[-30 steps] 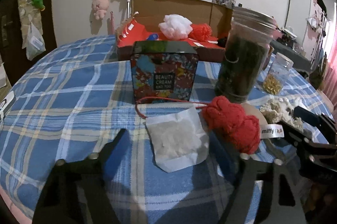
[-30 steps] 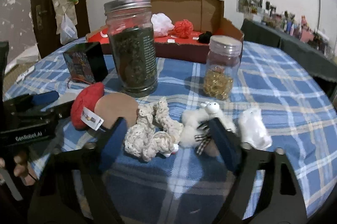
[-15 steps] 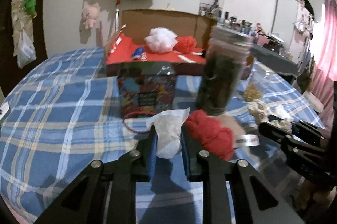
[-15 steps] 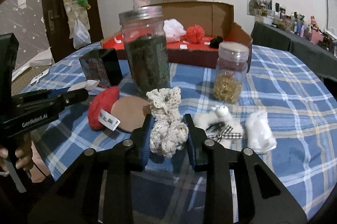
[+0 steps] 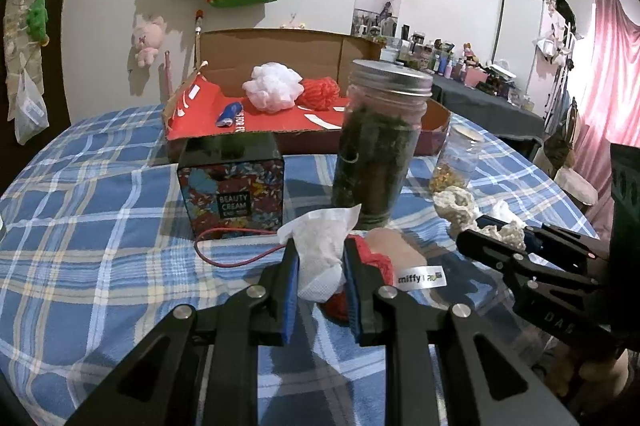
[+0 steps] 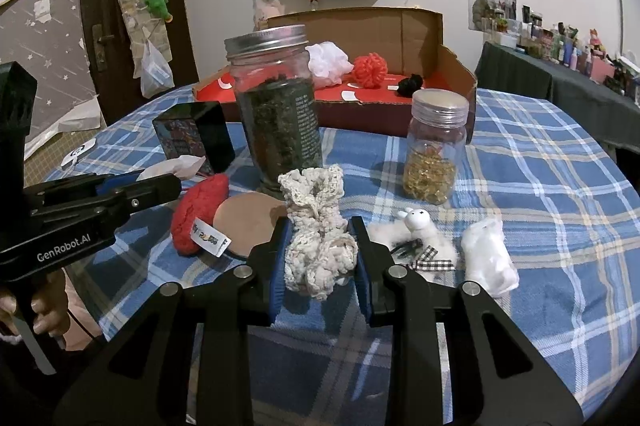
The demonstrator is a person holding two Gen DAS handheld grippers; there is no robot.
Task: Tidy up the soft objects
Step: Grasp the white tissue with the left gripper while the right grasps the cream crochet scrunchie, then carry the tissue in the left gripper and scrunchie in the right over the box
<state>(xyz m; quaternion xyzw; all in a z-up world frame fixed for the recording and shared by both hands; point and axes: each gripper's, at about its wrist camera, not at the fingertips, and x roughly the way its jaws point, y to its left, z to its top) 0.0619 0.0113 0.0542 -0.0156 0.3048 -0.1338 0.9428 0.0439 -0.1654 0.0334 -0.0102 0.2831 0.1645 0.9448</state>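
Both tongs are busy at the front of the checked blue tablecloth. On the left, the left gripper is clamped on a white pouch, which bulges up between its 2 blue pads and sits clear of the cloth; a thin red cord loops on the cloth just to its left. Behind that cord stands a dark box printed with "BEAUTY CREAM". Just right of the pouch lies a red knitted toy with a round tan underside and a white tag, resting on the cloth at the foot of a tall jar of dark leaves with a metal lid.

Next along, the right gripper is squeezed on a cream crocheted piece, whose frilly top stands up above the pads. To its right, lying on the cloth, are a small white fluffy animal with a checked bow, then a white puffy lump. Behind them stands a smaller jar holding something golden.

At the back of the table is an open cardboard box with a red floor, holding a white pompom, a red pompom and a small black thing.
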